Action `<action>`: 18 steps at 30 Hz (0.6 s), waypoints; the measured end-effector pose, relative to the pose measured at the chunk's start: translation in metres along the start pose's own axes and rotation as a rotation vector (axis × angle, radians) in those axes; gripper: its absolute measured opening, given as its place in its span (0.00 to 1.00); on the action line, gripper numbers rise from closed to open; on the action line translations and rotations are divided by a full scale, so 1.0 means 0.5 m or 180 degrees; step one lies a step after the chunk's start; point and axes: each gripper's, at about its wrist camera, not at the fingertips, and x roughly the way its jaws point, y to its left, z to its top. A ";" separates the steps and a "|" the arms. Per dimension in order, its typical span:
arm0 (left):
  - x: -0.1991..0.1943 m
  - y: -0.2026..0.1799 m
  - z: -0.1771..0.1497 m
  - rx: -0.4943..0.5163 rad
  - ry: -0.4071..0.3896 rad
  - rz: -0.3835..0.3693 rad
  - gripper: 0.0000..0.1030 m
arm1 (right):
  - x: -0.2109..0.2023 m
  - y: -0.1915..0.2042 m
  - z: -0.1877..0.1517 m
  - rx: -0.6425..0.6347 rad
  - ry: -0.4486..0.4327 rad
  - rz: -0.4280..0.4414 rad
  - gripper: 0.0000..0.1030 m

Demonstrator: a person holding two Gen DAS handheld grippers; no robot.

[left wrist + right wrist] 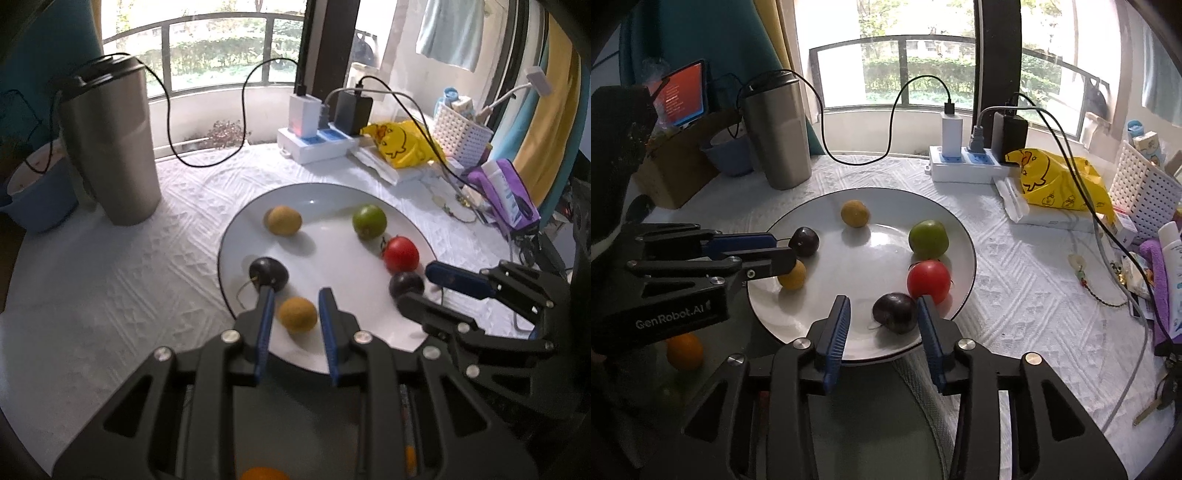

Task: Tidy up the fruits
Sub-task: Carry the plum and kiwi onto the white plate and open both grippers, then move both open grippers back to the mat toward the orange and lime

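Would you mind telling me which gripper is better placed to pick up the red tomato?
Right. The right gripper is open beside the red tomato, while the left gripper straddles a yellow fruit across the plate.

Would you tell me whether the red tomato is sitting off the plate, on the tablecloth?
No, the tomato rests on the plate, near its right rim, between the green fruit and a dark plum.

Plate [964, 240] on white-clothed table [1015, 295]
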 end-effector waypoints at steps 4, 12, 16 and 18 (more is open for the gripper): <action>-0.027 0.005 -0.008 -0.0038 -0.0054 -0.0030 0.27 | -0.023 0.004 -0.002 0.0018 -0.0046 -0.0047 0.39; -0.086 0.007 -0.036 -0.0077 -0.0166 -0.0074 0.33 | -0.073 0.015 -0.014 0.0073 -0.0107 -0.0080 0.39; -0.115 0.009 -0.054 -0.0117 -0.0225 -0.0083 0.38 | -0.101 0.031 -0.020 0.0052 -0.0146 -0.0087 0.39; -0.130 0.012 -0.064 -0.0139 -0.0257 -0.0089 0.39 | -0.113 0.041 -0.024 0.0036 -0.0158 -0.0088 0.39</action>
